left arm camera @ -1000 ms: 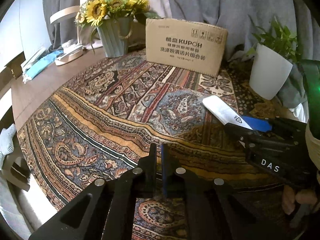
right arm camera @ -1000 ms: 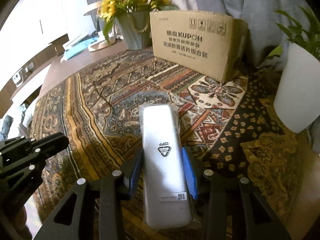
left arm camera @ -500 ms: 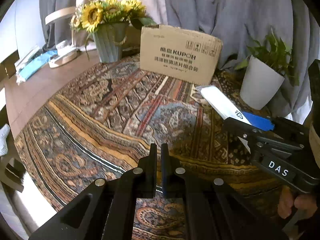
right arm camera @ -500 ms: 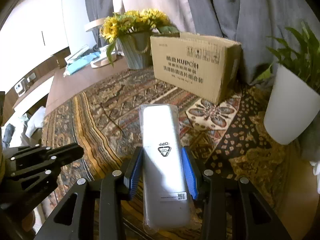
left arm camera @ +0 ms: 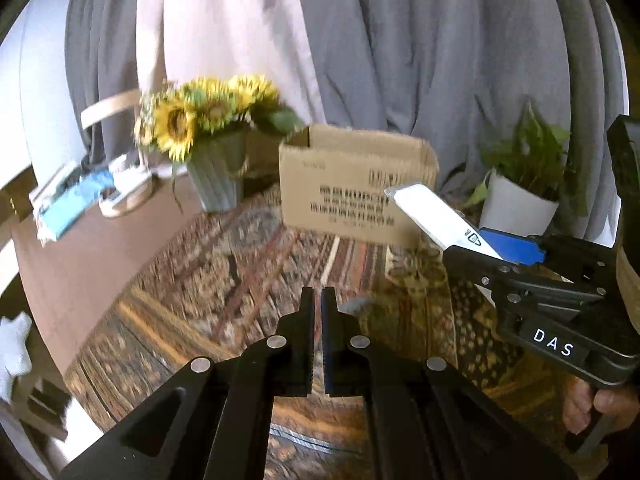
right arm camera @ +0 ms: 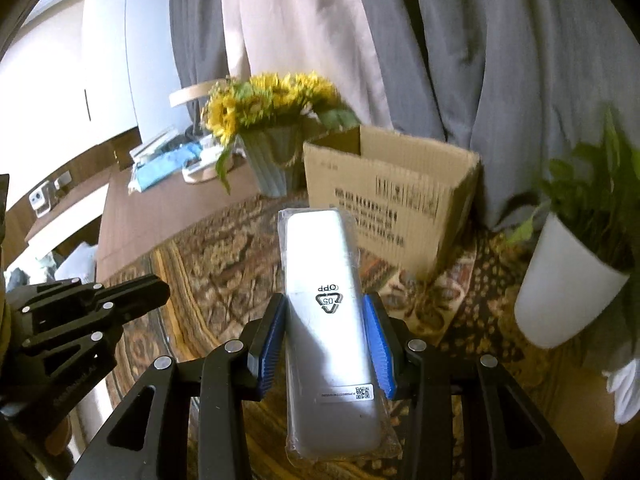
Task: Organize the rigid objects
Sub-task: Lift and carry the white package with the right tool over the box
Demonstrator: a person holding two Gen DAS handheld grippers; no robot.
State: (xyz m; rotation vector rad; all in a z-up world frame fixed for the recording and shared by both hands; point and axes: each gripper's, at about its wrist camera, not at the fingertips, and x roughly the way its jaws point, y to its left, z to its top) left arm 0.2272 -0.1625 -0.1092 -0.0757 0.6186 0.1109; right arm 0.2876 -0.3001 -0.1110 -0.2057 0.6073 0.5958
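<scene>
— Grey and cream curtains [right arm camera: 460,60] hang behind a table under a patterned cloth [left arm camera: 224,280]. Where is the white package?

— The white package [right arm camera: 328,320], wrapped in clear film, is clamped between the blue pads [right arm camera: 378,344] of the right gripper [right arm camera: 326,340], held in the air above the cloth and pointing at the cardboard box [right arm camera: 384,196].

— And the other hand?

— The left gripper [left arm camera: 316,336] is clenched on nothing, angled down over the cloth. In its view a hand [left arm camera: 596,404] grips the right tool's handle.

— What stands around?

— The open box is straight ahead; a sunflower vase [left arm camera: 216,176] stands to its left, a white plant pot [right arm camera: 568,284] to its right.
</scene>
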